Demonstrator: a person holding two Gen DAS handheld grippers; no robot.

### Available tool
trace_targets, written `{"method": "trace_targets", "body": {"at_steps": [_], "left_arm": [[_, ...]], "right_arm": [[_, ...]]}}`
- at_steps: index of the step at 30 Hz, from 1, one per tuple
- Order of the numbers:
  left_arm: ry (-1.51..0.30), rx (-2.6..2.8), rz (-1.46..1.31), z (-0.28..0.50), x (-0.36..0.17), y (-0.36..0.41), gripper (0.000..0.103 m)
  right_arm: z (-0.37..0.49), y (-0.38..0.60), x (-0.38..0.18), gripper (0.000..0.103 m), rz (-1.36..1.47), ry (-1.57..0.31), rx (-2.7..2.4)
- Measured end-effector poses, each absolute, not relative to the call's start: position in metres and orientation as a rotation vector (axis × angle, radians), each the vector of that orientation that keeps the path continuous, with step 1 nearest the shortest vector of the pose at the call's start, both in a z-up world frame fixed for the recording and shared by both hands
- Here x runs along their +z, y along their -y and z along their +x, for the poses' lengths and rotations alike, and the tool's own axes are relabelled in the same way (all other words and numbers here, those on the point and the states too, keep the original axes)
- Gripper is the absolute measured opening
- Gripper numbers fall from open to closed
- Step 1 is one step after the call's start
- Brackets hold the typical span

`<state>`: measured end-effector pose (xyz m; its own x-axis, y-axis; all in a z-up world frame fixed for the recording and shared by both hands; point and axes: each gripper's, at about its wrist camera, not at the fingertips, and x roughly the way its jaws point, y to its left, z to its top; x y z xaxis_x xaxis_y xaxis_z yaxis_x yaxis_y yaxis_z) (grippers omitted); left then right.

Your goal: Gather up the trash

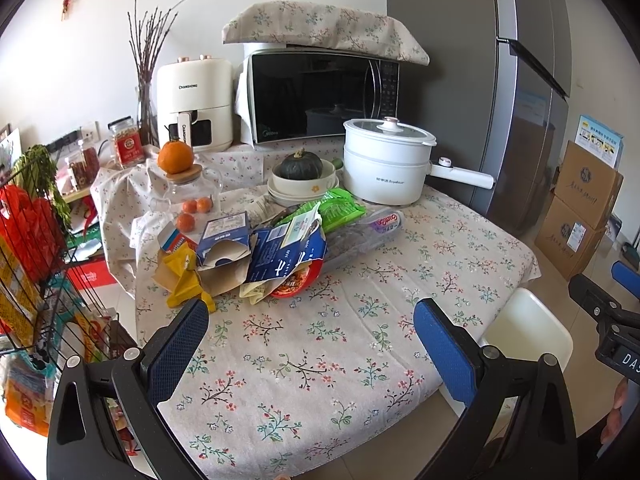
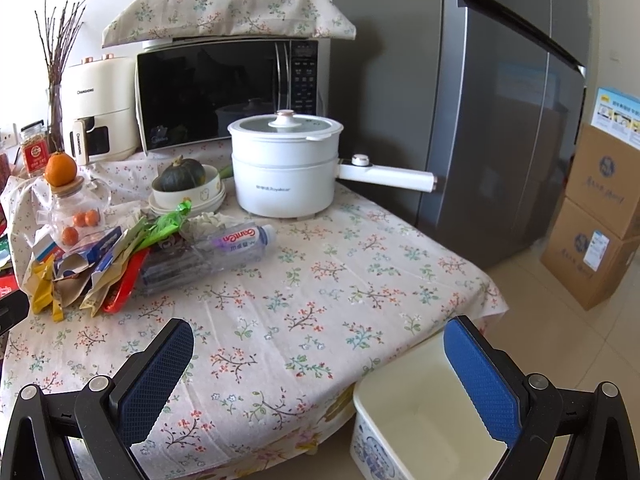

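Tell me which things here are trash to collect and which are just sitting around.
For the job:
- plastic bottle
- torn blue cartons
- green wrapper
- yellow wrapper
- red bowl
- white bin beside the table
- left claw and right claw, both open and empty

Just lying about:
- pot
- microwave
- squash
- oranges
- air fryer

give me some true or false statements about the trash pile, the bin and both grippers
1. The left gripper holds a wrapper. False: it is open and empty.
2. A clear plastic bottle lies on its side by the trash pile. True.
3. The white bin stands on the table. False: it sits on the floor beside the table.
4. The right gripper is open. True.
5. The white electric pot has no lid. False: a lid covers it.
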<state>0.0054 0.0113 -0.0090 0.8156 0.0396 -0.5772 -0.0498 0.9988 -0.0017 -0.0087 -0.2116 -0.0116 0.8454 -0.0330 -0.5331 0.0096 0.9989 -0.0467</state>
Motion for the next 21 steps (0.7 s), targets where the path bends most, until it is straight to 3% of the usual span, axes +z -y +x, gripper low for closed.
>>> {"method": "trace_targets", "body": {"at_steps": [15, 21], "left_arm": [[-0.630, -0.035, -0.032, 0.011, -0.006, -0.012, 0.103], [-0.780, -0.151, -0.101, 0.048, -0.002, -0.033, 0.103]], "right_arm": [[-0.004, 0.214, -0.011, 0.103, -0.064, -0.570, -0.067], [0.019, 0.204, -0.002, 0.103, -0.113, -0.619, -0.009]]}}
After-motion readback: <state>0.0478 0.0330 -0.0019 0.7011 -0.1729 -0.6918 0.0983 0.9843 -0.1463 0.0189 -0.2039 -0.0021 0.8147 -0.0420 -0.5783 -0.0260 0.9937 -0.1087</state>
